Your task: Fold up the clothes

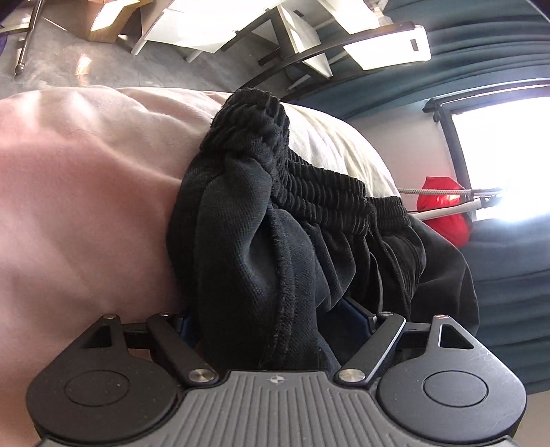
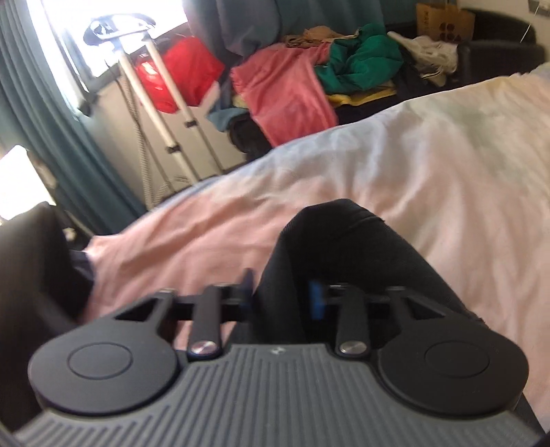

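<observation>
Over the pink bedsheet (image 2: pixel 378 172), both downward-tilted claws: left (image 1: pixel 271 309) spread, right (image 2: pixel 282 295) pinching black garment (image 1: pixel 275 206).

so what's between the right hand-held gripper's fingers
A fold of black cloth sits between the right hand-held gripper fingers, seen in the right wrist view.

Pink-and-white bedspread (image 2: pixel 395 165) covering the bed. Beyond its far edge: heap of red, green and white laundry (image 2: pixel 330 72), red bag (image 2: pixel 185 75), white-legged stand (image 2: pixel 161 113), teal curtain (image 2: pixel 44 130), cardboard box (image 2: pixel 443 22) at the far corner.
</observation>
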